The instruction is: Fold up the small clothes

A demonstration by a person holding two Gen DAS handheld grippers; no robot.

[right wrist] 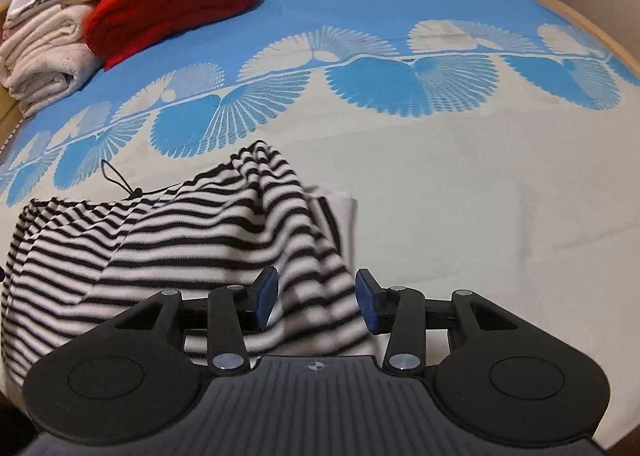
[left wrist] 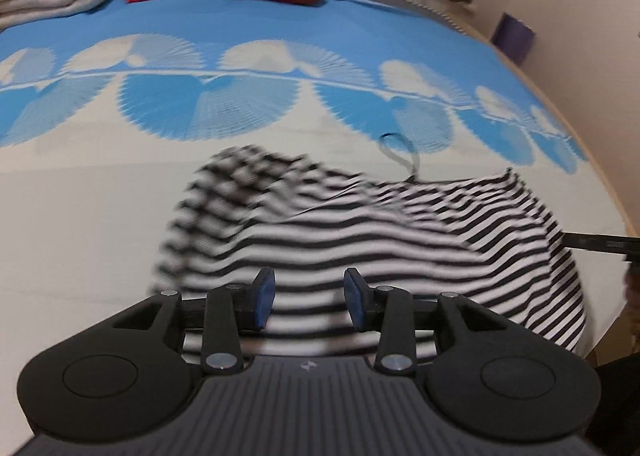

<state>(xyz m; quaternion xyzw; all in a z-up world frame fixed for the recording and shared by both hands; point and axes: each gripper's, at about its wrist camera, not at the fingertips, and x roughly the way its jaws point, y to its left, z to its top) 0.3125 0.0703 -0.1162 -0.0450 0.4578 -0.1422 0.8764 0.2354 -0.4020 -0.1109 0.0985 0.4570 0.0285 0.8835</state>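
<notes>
Grippers, left [left wrist: 309, 298] and right [right wrist: 317, 298], spread over striped garment [right wrist: 160, 240].

Ahead of both sets of jaws the way is taken up by a rumpled black-and-white striped garment [left wrist: 380, 240], which is heaped into ridges directly past the blue pads [right wrist: 267, 296]. A thin black cord loop [left wrist: 400, 154] is raised beyond its far edge. To the right of the right jaws, bare cream bedcover with blue fan print [right wrist: 480, 196] is left open. Far ahead and to the left, passage is closed off by a folded red knitted blanket [right wrist: 172, 0] and a stack of folded white towels [right wrist: 44, 56].
</notes>
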